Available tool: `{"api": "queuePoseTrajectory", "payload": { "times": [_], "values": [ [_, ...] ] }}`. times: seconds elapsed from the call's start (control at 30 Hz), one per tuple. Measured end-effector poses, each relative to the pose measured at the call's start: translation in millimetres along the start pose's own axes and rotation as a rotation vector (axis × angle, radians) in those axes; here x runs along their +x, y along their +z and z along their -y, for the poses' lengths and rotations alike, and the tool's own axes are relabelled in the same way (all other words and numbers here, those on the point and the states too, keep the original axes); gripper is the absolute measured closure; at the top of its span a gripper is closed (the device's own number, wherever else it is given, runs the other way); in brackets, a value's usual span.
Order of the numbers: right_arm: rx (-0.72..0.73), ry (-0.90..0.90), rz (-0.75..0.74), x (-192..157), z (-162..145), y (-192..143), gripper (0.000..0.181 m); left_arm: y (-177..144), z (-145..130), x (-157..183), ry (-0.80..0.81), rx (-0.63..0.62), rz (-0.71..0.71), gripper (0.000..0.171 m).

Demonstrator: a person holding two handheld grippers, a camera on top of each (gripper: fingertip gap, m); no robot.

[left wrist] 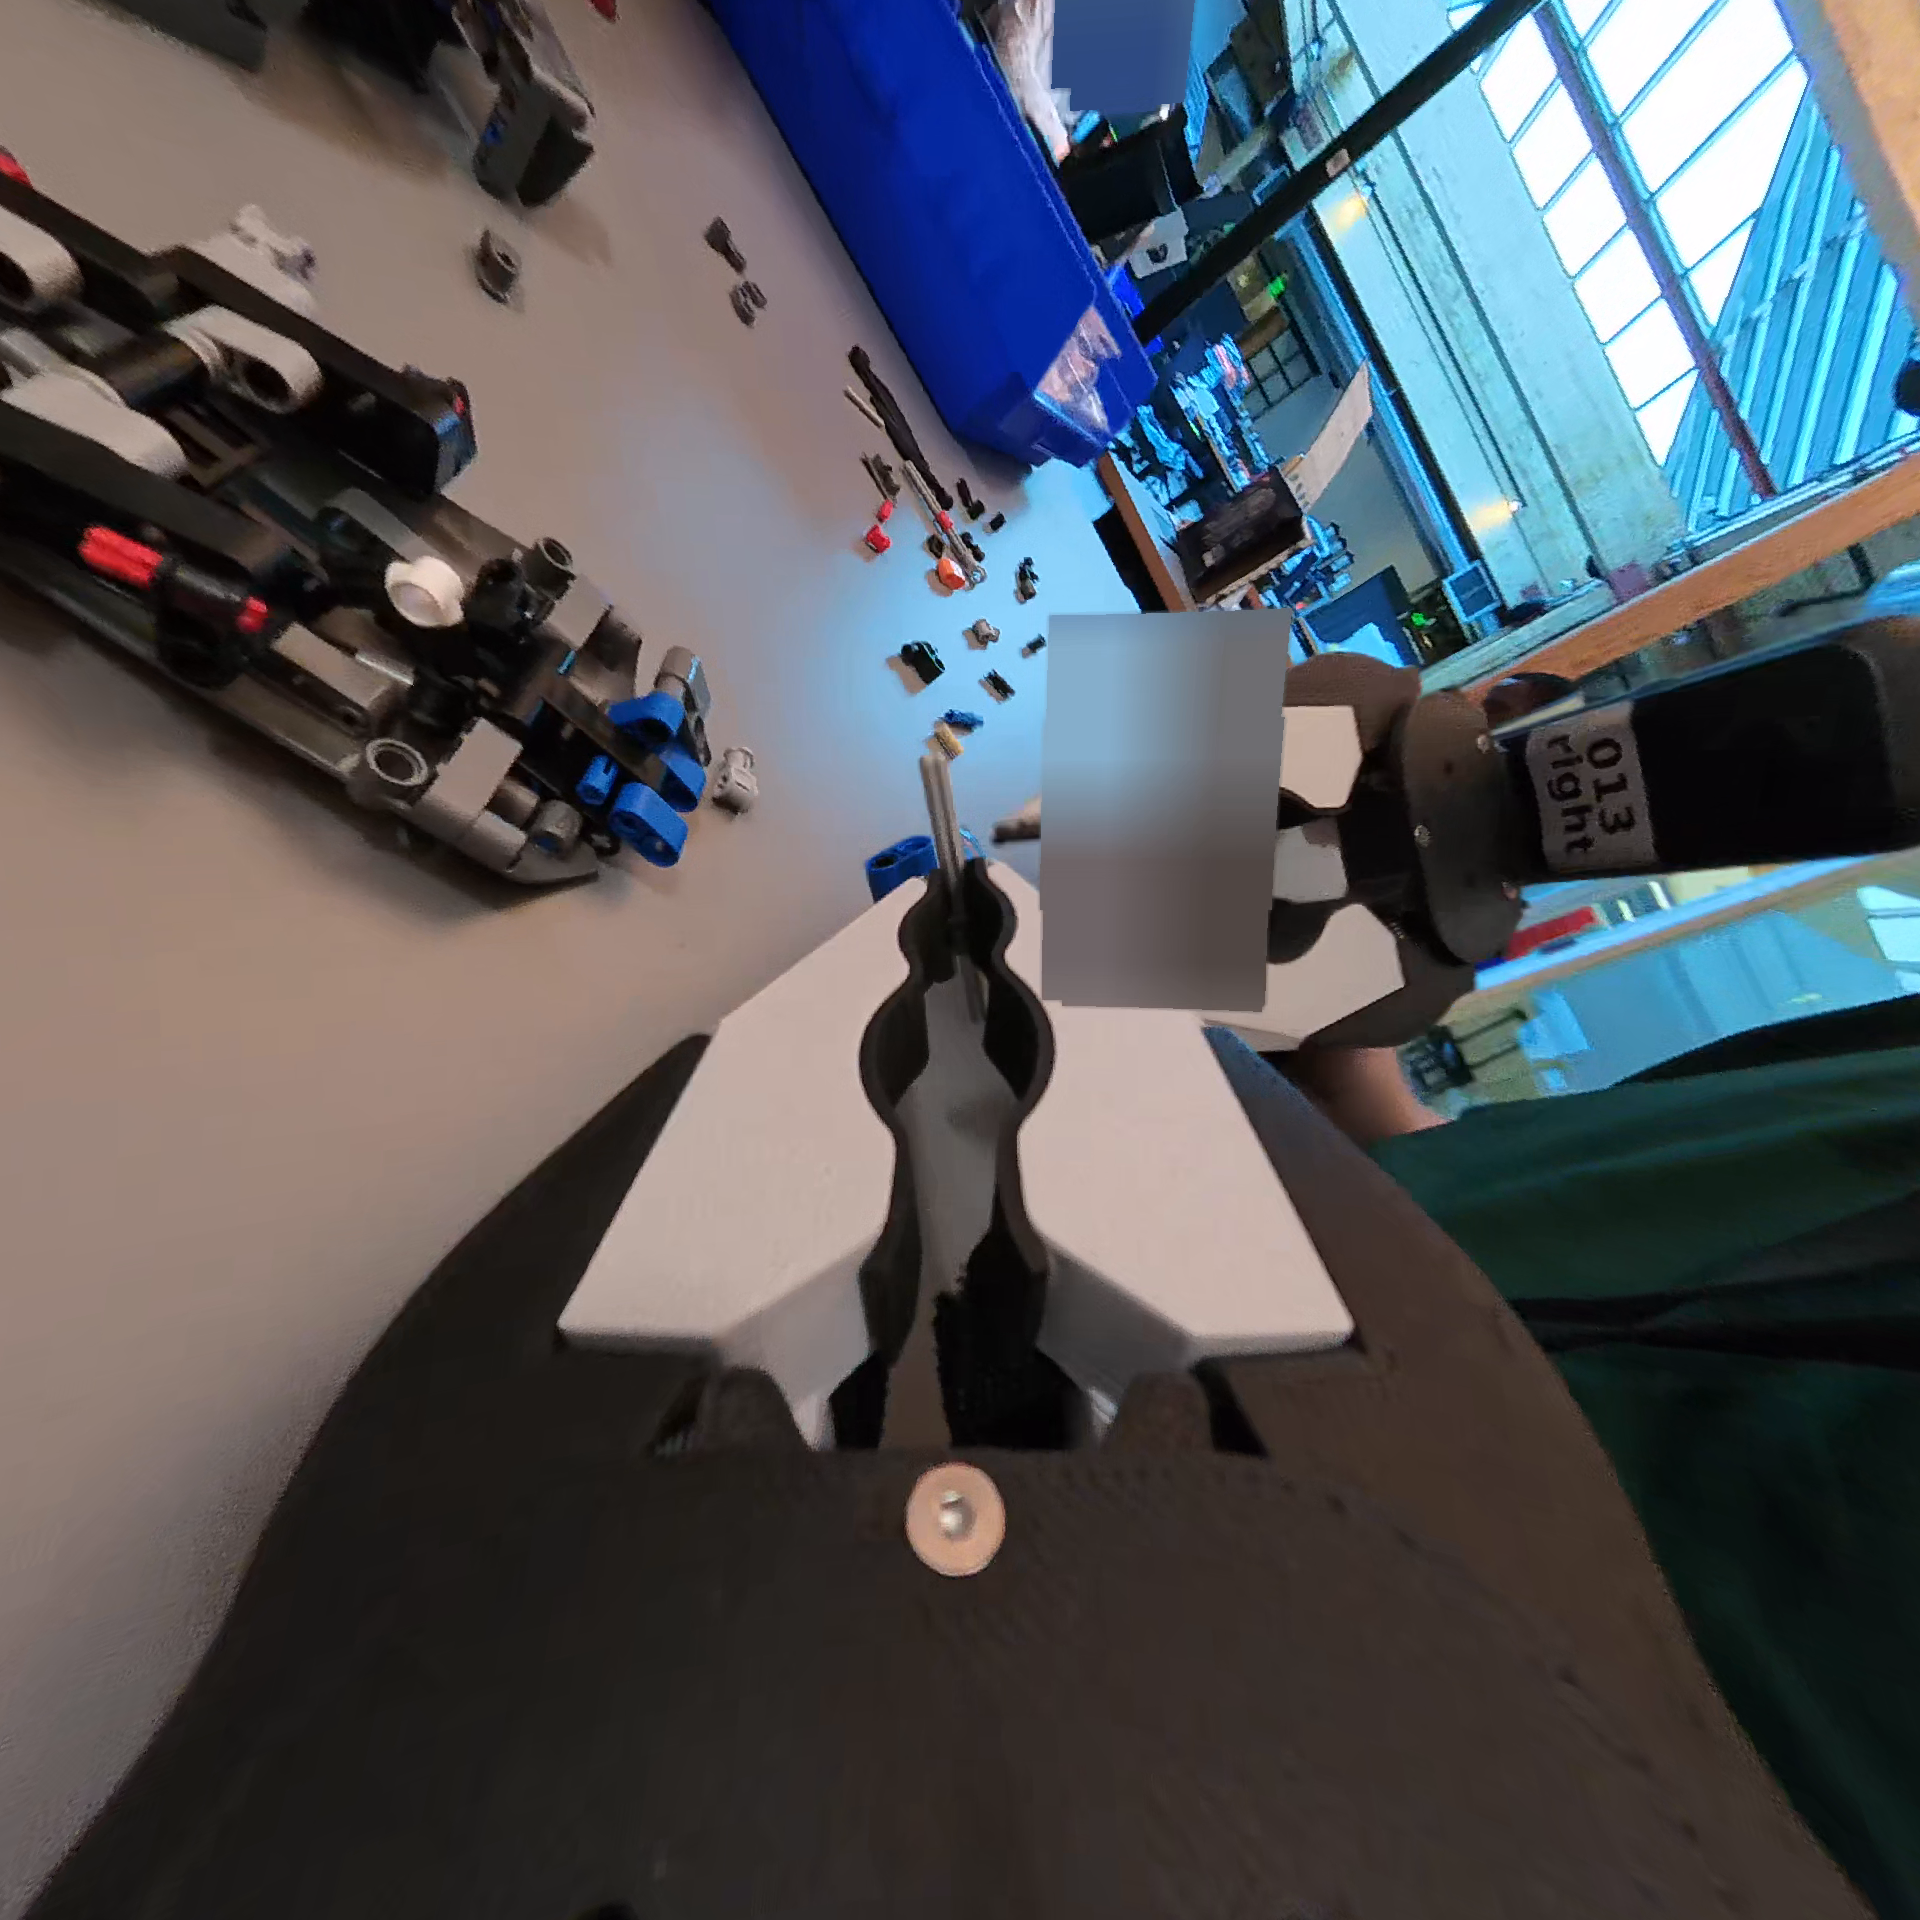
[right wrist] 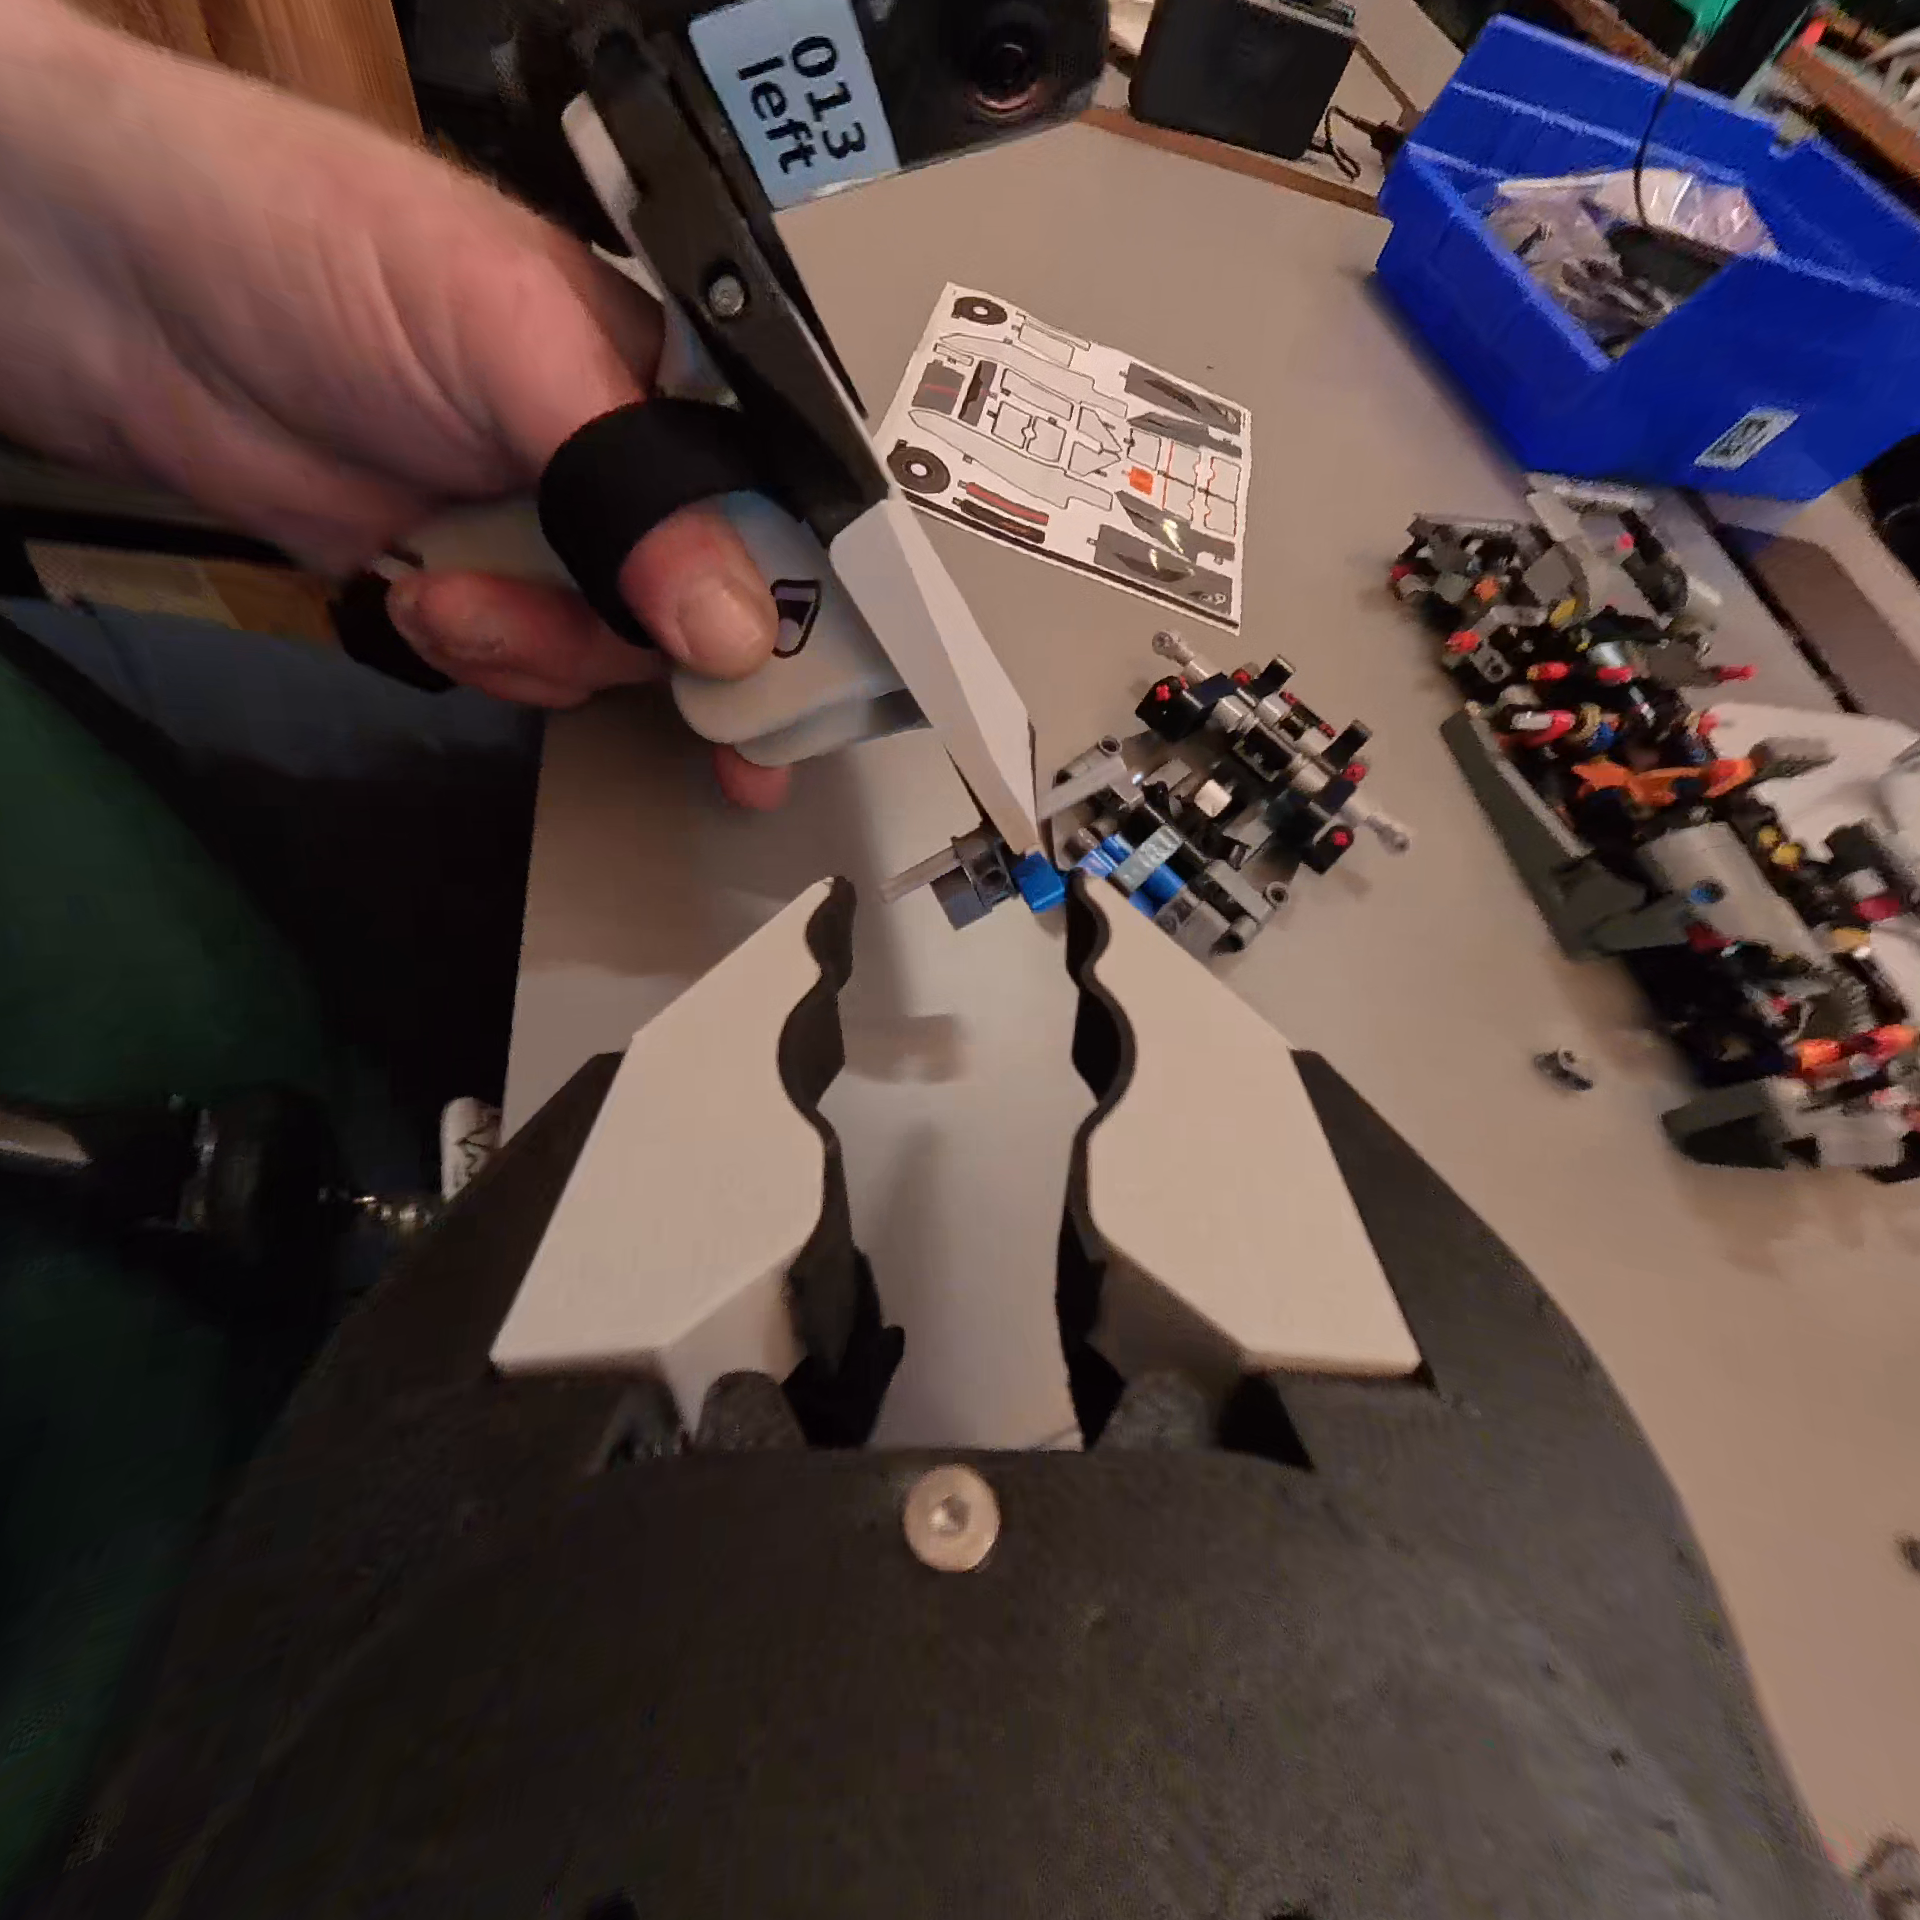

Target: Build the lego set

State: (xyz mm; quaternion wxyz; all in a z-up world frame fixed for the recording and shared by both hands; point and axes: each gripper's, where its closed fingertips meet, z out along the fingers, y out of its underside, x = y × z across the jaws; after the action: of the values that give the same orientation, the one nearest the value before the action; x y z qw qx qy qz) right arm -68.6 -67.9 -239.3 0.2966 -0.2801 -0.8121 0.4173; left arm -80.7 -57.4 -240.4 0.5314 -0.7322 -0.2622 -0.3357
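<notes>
Left tool (left wrist: pixel 951 904) clamped on a thin grey axle (left wrist: pixel 943 821), tip pointing toward 12 o'clock, presumably for threading. Right tool (right wrist: pixel 961 904) gaping, empty, facing small lego subassembly (right wrist: pixel 1216 821) on surface (right wrist: pixel 1351 1247) at 1 o'clock.

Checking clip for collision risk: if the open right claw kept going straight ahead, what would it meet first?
Probably the small axle-and-connector piece pinched by the left claw, directly ahead of the right claw; depth is unclear.
</notes>
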Motion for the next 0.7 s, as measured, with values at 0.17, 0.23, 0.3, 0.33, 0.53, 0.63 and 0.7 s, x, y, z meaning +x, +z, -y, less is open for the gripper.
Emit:
{"api": "queuePoseTrajectory", "payload": {
  "times": [0.17,0.23,0.3,0.33,0.53,0.63,0.7],
  "values": [
    [-0.055,-0.181,-0.017,-4,-6,12,0.143,5,-4,3,-0.062,-0.031,-0.047,0.17],
    [-0.065,-0.205,-0.02,-3,-8,14,0.144,5,-5,4,-0.076,-0.04,-0.059,0.17],
    [-0.071,-0.209,-0.01,-2,-10,14,0.141,5,-7,5,-0.082,-0.056,-0.073,0.17],
    [-0.071,-0.212,0.0,-2,-10,14,0.142,6,-8,5,-0.081,-0.062,-0.073,0.17],
    [-0.084,-0.216,0.044,-4,-10,13,0.148,6,-8,6,-0.081,-0.067,-0.079,0.169],
    [-0.089,-0.193,0.064,-7,-11,13,0.149,6,-10,5,-0.071,-0.075,-0.067,0.17],
    [-0.094,-0.182,0.07,-9,-13,13,0.15,6,-13,4,-0.068,-0.082,-0.061,0.17]
  ]
}}
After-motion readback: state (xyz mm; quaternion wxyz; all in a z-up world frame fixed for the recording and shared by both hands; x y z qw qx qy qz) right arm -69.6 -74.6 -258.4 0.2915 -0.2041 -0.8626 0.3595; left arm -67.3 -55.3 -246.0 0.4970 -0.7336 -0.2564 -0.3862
